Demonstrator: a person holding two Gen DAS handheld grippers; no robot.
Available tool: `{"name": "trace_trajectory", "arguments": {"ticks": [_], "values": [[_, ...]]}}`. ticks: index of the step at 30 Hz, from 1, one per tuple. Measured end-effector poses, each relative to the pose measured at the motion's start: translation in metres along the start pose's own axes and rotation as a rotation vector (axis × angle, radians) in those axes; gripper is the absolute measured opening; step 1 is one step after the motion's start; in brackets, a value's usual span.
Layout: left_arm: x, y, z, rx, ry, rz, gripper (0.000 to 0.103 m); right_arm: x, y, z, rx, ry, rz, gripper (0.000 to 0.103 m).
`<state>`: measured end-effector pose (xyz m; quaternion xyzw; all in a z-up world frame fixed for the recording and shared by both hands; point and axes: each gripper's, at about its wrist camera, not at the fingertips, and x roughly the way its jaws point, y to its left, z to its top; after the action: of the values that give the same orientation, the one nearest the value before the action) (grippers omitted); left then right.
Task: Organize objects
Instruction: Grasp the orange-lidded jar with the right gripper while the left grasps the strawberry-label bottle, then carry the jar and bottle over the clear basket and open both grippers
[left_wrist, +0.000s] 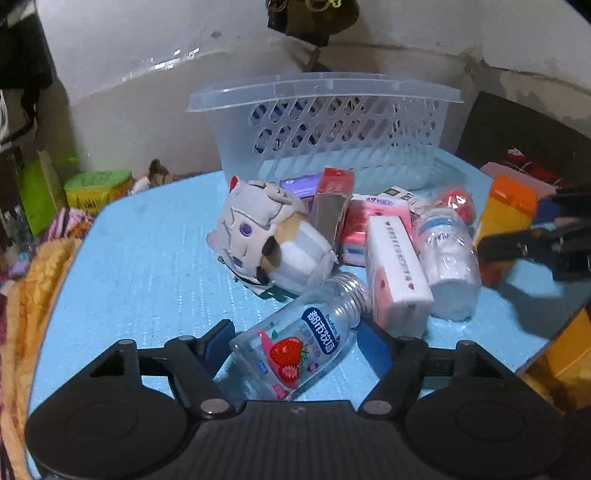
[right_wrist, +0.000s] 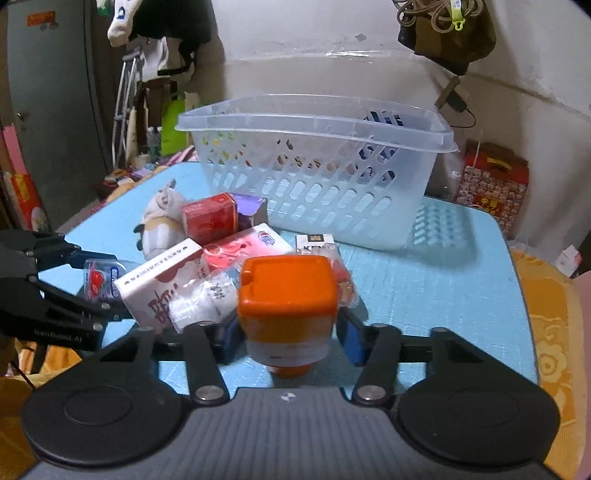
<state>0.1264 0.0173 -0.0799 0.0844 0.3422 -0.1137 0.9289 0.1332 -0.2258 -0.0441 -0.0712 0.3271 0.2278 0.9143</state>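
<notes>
Right then, your right gripper had the orange-lidded jar between its blue pads, which sat just off the jar's sides; whether they actually pressed on it could not be told. The jar stood upright at the near edge of the pile on the blue table.

Your left gripper was spread wide around the clear strawberry-label bottle, which lay on its side with its capless threaded neck pointing toward the pile. Neither finger touched it.

Just beyond the bottle lay the grey plush toy, and beside that the white-and-pink carton, tilted against a clear-wrapped white bundle. Behind them sat a pink tissue pack, a red box propped upright, and a purple box partly hidden by it. A small black-and-white box lay at the back of the pile, near the basket.

The translucent slotted basket stood at the far side of the table, apart from the pile. Something dark blue showed through its holes, but you couldn't have made out what.
</notes>
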Motion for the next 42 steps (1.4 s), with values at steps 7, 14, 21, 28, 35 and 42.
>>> {"name": "trace_trajectory", "arguments": {"ticks": [7,14,21,28,35,42], "values": [[-0.013,0.007,-0.007,0.013,-0.035,0.015,0.076,-0.006,-0.004,0.001,0.010,-0.026,0.002,0.052],[-0.032,0.019,-0.009,-0.046,-0.119,0.003,0.076,-0.033,-0.014,0.005,0.078,-0.119,0.025,0.052],[-0.053,0.026,-0.003,-0.089,-0.211,0.007,0.076,-0.057,-0.019,0.009,0.108,-0.220,0.050,0.052],[-0.069,0.032,0.021,-0.110,-0.281,-0.005,0.076,-0.065,-0.034,0.025,0.147,-0.292,0.073,0.052],[-0.089,0.049,0.078,-0.112,-0.340,0.022,0.076,-0.072,-0.053,0.063,0.138,-0.372,0.062,0.052],[-0.087,0.062,0.145,-0.089,-0.351,0.099,0.076,-0.042,-0.067,0.099,0.138,-0.344,0.031,0.053]]}}
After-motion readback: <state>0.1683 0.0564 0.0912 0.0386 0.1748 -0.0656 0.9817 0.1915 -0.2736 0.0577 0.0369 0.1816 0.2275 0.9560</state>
